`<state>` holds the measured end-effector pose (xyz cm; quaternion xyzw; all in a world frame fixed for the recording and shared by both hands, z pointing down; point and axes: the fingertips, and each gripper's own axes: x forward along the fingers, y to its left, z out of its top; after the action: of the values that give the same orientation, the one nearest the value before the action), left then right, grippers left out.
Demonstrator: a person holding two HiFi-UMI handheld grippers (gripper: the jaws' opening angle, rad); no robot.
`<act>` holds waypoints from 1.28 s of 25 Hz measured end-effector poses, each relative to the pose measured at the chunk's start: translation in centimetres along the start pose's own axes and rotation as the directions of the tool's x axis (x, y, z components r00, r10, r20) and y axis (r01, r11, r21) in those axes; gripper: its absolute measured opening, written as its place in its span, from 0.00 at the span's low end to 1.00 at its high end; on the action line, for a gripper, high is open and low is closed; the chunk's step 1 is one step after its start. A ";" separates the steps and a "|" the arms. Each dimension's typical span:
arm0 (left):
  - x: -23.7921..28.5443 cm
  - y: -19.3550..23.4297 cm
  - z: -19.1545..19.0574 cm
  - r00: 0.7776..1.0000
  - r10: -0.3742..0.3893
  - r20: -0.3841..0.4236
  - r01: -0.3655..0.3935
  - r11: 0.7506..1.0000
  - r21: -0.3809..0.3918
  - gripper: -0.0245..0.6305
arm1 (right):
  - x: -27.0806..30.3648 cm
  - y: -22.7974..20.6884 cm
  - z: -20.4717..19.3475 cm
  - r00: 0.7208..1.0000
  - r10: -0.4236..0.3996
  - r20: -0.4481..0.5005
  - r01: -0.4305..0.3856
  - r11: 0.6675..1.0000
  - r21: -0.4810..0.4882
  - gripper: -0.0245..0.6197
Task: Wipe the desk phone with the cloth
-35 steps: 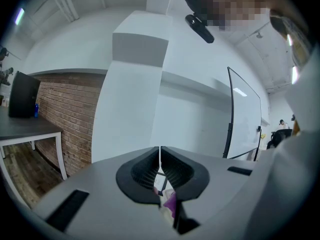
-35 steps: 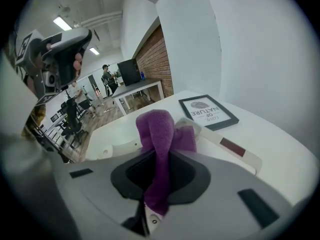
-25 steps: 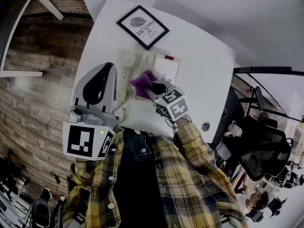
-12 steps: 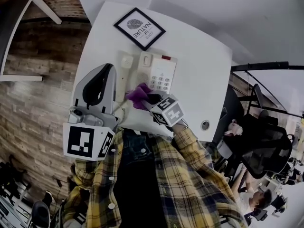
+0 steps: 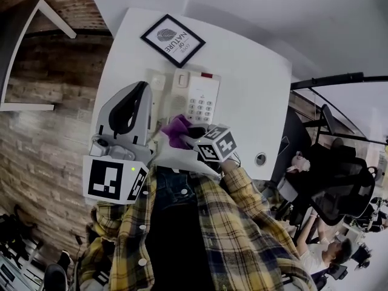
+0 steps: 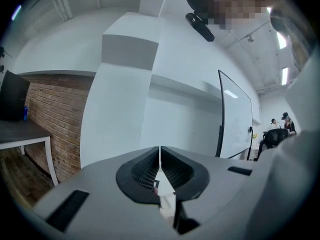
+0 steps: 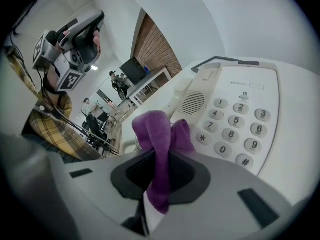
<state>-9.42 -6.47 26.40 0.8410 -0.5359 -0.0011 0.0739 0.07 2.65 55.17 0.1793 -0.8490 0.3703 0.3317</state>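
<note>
A cream desk phone (image 5: 195, 97) with a keypad lies on the white desk (image 5: 254, 83); its handset (image 5: 156, 93) rests along its left side. My right gripper (image 5: 185, 133) is shut on a purple cloth (image 5: 176, 130) at the phone's near edge. In the right gripper view the cloth (image 7: 161, 139) bunches up out of the jaws just short of the phone (image 7: 235, 121) and its keypad. My left gripper (image 5: 124, 111) is held up at the desk's left side, jaws shut and empty, pointing at the wall in the left gripper view (image 6: 160, 160).
A black-framed picture (image 5: 173, 39) lies flat beyond the phone. A round cable grommet (image 5: 260, 159) sits near the desk's right front edge. A brick wall (image 5: 36, 120) is to the left. Office chairs (image 5: 327, 193) and people are at the right.
The right gripper with the cloth has drawn back from the top of the phone to its near edge, uncovering the keypad. The left gripper has stayed in place.
</note>
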 end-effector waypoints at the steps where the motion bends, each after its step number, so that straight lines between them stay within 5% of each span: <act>1: 0.1 -0.1 0.1 1.000 -0.003 0.001 0.003 1.000 0.001 0.07 | -0.2 0.1 0.0 1.000 0.010 0.008 -0.010 1.000 0.014 0.13; 9: 1.4 -1.9 0.5 0.999 -0.044 0.008 0.044 0.999 0.008 0.07 | -3.9 0.4 2.9 0.988 0.044 0.146 -0.054 0.996 0.065 0.13; 15: 2.4 -3.5 0.9 0.996 -0.087 0.013 0.087 0.996 0.000 0.07 | -9.6 1.4 8.6 0.941 0.023 0.337 -0.023 1.000 -0.003 0.14; 20: 3.0 -4.3 1.1 0.993 -0.121 0.007 0.121 0.993 -0.001 0.07 | -14.9 2.2 13.4 0.866 -0.017 0.500 0.058 0.996 -0.066 0.14; 25: 3.5 -5.1 1.5 0.989 -0.150 0.004 0.150 0.989 0.014 0.07 | -20.4 3.4 17.4 0.745 -0.054 0.665 0.158 0.983 -0.097 0.14; 32: 4.4 -6.6 1.8 0.978 -0.208 0.000 0.208 0.978 -0.005 0.07 | -25.1 5.6 19.4 0.637 -0.133 0.760 0.333 0.936 -0.116 0.14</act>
<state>-1.77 -7.94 24.15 0.8922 -0.4452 -0.0100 0.0756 6.60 -6.68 25.00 0.3803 -0.9179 0.1114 0.0227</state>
